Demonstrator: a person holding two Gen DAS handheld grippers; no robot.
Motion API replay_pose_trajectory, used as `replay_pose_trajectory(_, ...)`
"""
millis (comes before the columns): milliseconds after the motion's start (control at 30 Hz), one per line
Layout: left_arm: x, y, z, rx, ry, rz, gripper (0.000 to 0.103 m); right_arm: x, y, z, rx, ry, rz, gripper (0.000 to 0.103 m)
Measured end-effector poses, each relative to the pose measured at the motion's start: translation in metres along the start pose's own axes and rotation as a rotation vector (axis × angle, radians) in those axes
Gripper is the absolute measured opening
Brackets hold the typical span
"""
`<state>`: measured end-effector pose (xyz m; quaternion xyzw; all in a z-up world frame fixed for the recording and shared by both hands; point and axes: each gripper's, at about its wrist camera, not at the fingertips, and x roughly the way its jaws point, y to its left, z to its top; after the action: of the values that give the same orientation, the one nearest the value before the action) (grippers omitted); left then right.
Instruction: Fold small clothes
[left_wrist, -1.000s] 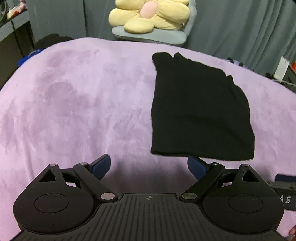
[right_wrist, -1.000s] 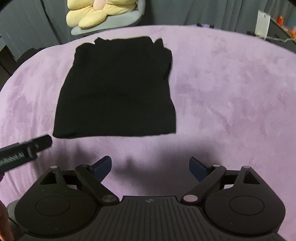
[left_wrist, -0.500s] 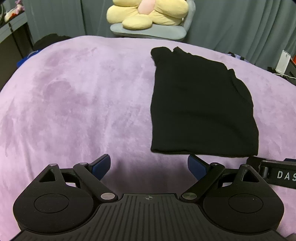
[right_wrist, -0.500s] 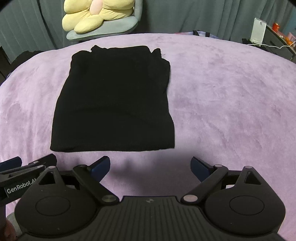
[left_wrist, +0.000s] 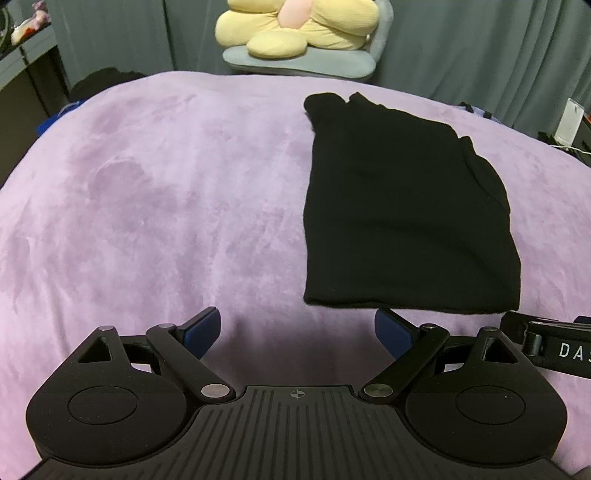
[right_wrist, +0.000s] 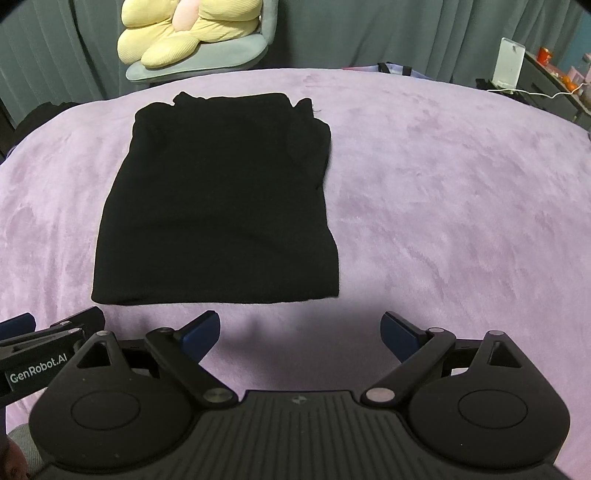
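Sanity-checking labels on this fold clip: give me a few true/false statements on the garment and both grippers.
1. The black garment lies flat on the purple blanket. True.
2. The left gripper is clamped on the garment. False: it is open, holding nothing.
3. The right gripper is open, short of the hem. True.
4. A red cushion sits on the chair. False: the cushion is yellow with a pink centre.

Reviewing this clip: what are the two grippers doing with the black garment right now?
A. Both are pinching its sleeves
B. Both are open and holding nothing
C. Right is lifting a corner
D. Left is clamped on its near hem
B. The left gripper and right gripper both have their fingers spread wide with only purple blanket between them, and the black garment lies flat ahead, untouched.
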<state>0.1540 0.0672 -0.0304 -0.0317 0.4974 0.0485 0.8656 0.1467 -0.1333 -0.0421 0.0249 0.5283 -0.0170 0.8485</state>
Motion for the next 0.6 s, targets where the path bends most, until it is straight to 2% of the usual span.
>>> replay_pose_trajectory(600, 0.0002, -0.0048, 0.0002, 0.023, -0.003, 0.004, 0.094, -0.0020, -0.0004, -0.0005, -0.006, -0.007, -0.006, 0.094)
